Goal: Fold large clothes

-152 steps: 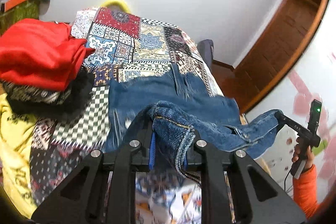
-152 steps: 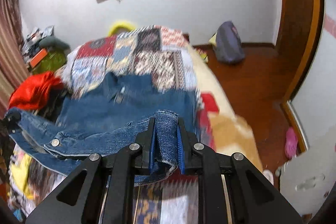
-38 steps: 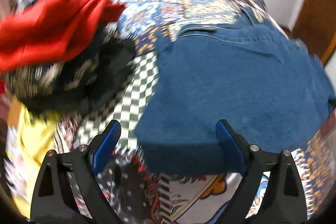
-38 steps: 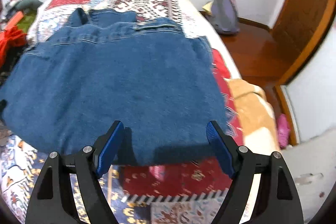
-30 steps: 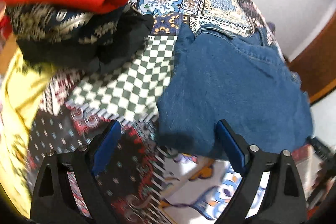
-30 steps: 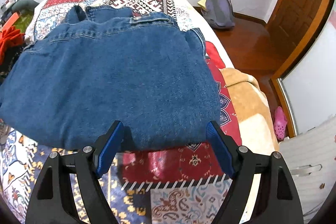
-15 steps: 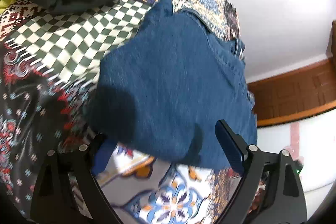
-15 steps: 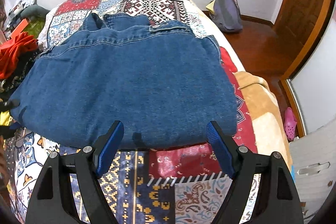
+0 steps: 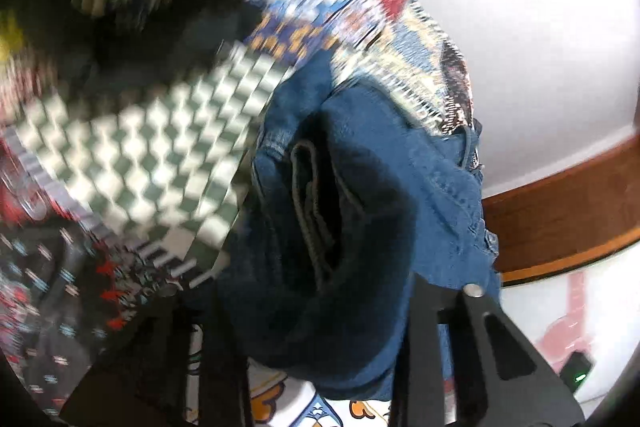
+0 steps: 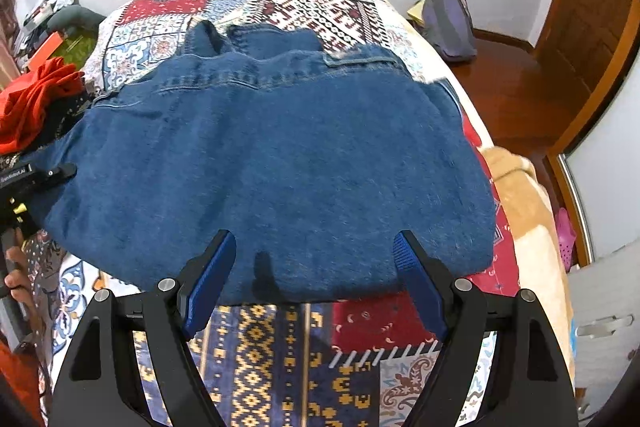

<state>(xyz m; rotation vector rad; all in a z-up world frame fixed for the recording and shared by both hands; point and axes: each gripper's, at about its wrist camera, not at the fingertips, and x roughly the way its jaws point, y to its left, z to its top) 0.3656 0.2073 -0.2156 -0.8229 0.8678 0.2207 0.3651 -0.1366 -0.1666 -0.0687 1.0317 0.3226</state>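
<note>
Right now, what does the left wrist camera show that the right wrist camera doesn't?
Only the left wrist view shows the stacked folded layers along the denim jacket's side edge, between the closing fingers of the left gripper, above the checkered patch.

Only the right wrist view shows the jacket's whole flat top, the open right gripper and a purple bag.

Both show the jacket, the patchwork bedspread and red clothing.

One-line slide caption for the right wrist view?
Open right tool hovers at the folded denim jacket's near edge on the patchwork bedspread.
</note>
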